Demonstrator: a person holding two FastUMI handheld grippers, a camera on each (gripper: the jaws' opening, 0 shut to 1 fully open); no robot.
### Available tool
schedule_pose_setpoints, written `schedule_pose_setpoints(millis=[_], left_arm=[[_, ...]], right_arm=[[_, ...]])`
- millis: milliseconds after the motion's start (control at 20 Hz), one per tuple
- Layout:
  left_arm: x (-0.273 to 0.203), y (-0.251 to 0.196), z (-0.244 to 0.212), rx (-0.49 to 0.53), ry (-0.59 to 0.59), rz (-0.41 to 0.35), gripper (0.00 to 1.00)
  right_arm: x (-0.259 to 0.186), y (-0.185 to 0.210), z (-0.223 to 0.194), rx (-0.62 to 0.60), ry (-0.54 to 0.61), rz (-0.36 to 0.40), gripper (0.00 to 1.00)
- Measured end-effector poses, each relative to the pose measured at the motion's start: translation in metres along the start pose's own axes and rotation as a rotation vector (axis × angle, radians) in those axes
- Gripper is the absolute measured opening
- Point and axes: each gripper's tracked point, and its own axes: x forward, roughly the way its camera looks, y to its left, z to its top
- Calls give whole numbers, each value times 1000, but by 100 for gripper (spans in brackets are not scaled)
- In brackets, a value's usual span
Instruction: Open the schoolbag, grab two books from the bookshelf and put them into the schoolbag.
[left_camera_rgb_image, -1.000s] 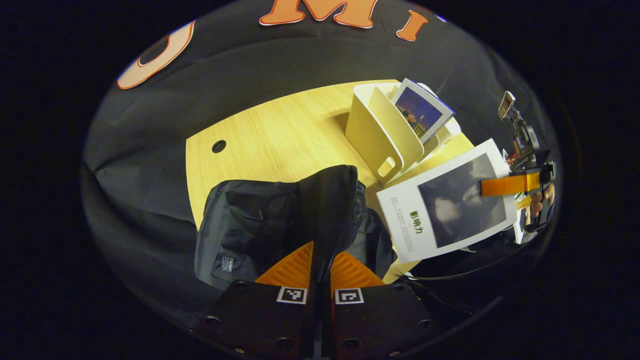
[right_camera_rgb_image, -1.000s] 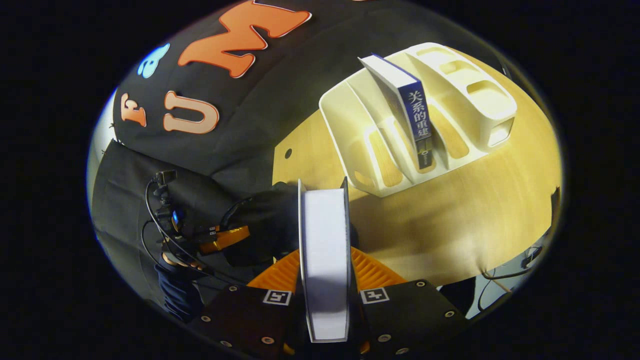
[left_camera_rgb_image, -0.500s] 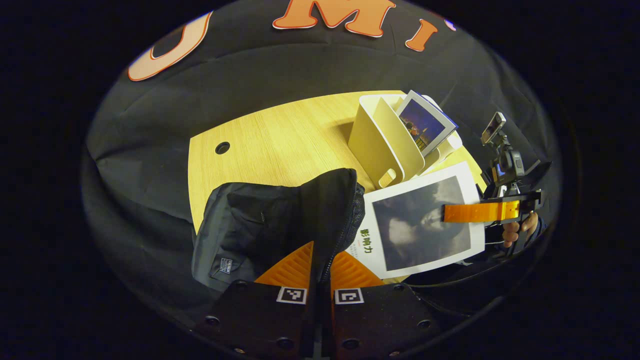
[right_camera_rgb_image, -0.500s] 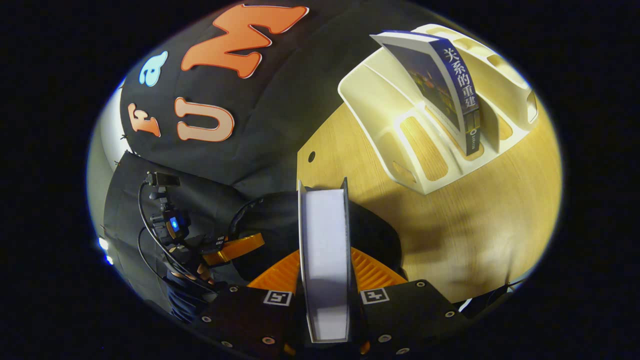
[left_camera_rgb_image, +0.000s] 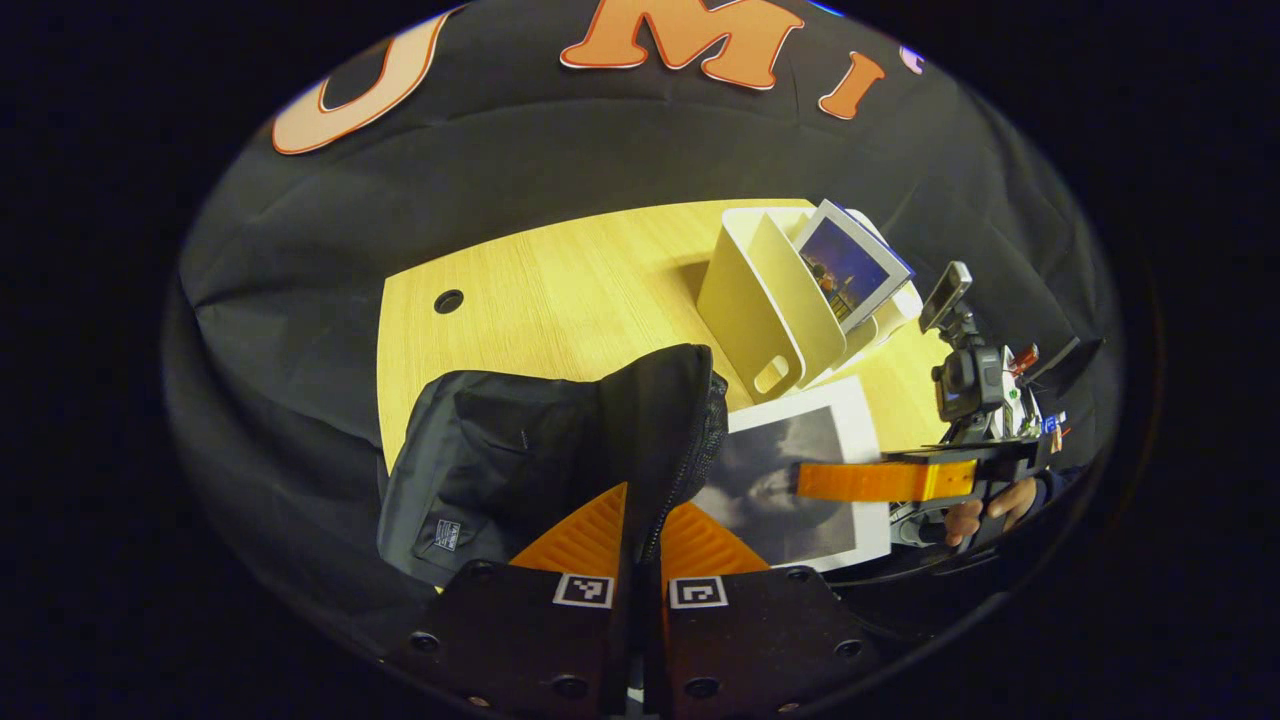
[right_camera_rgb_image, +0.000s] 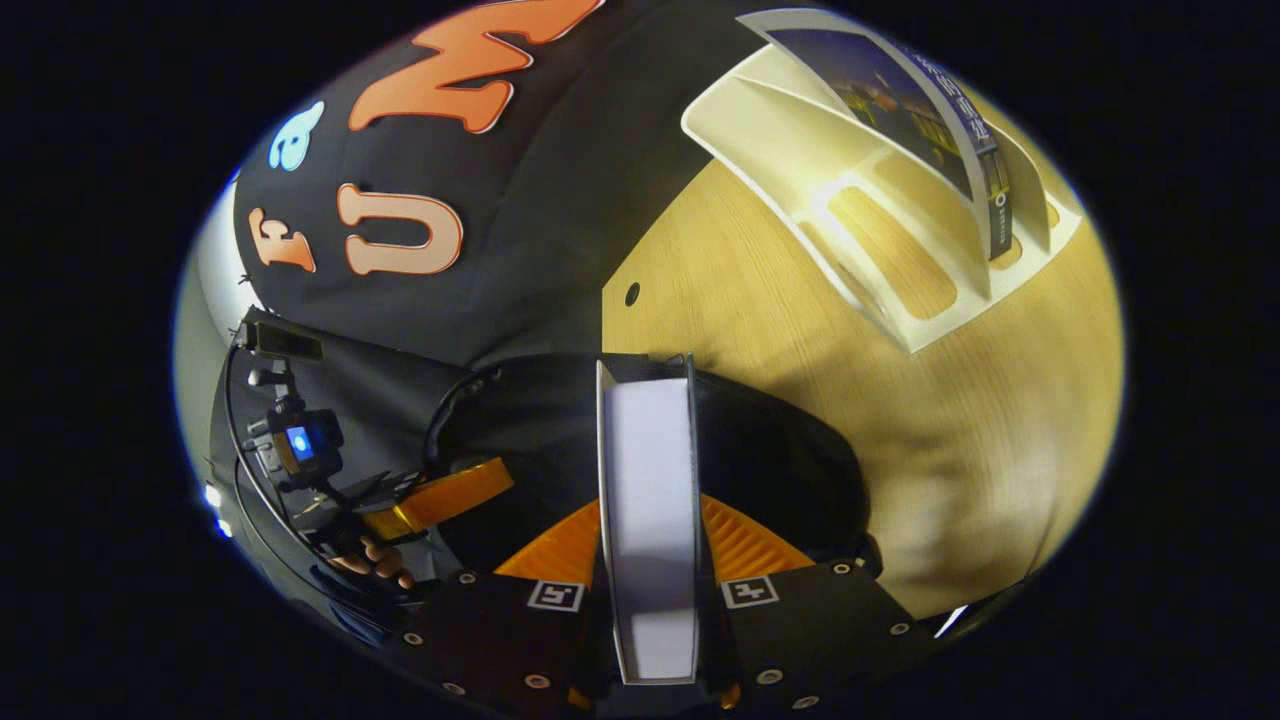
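Observation:
A black schoolbag (left_camera_rgb_image: 520, 460) stands on the wooden table (left_camera_rgb_image: 560, 290). My left gripper (left_camera_rgb_image: 640, 525) is shut on the bag's flap edge (left_camera_rgb_image: 670, 420), lifting it. My right gripper (right_camera_rgb_image: 650, 540) is shut on a white book (right_camera_rgb_image: 648, 520), seen edge-on above the schoolbag (right_camera_rgb_image: 780, 450). In the left gripper view that book (left_camera_rgb_image: 790, 480) shows its grey cover partly behind the flap, with the right gripper (left_camera_rgb_image: 870, 480) clamped on it. A second book with a blue cover (left_camera_rgb_image: 848, 262) leans in the cream bookshelf (left_camera_rgb_image: 760, 300); its blue spine (right_camera_rgb_image: 985, 160) shows in the right gripper view.
The bookshelf (right_camera_rgb_image: 880, 210) has several slots and stands at the table's far right. A round cable hole (left_camera_rgb_image: 449, 301) lies in the tabletop to the left. A hand (left_camera_rgb_image: 985, 505) holds the right gripper; another hand (right_camera_rgb_image: 375, 560) holds the left one.
My right gripper has carried the white book leftward and down from beside the bookshelf to the bag's opening, partly behind the flap. My left gripper keeps holding the flap up.

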Motion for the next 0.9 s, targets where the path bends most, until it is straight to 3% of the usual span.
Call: schedule_pose_setpoints(millis=[500,900], left_arm=[[-1,-3,4,-22,-29,-7,6],[-1,-6,5,-39,-40,-7,6]], right_arm=[[59,8,-2,-48,-55,-13,35],[90,10,-18,33,-72,13,35]])
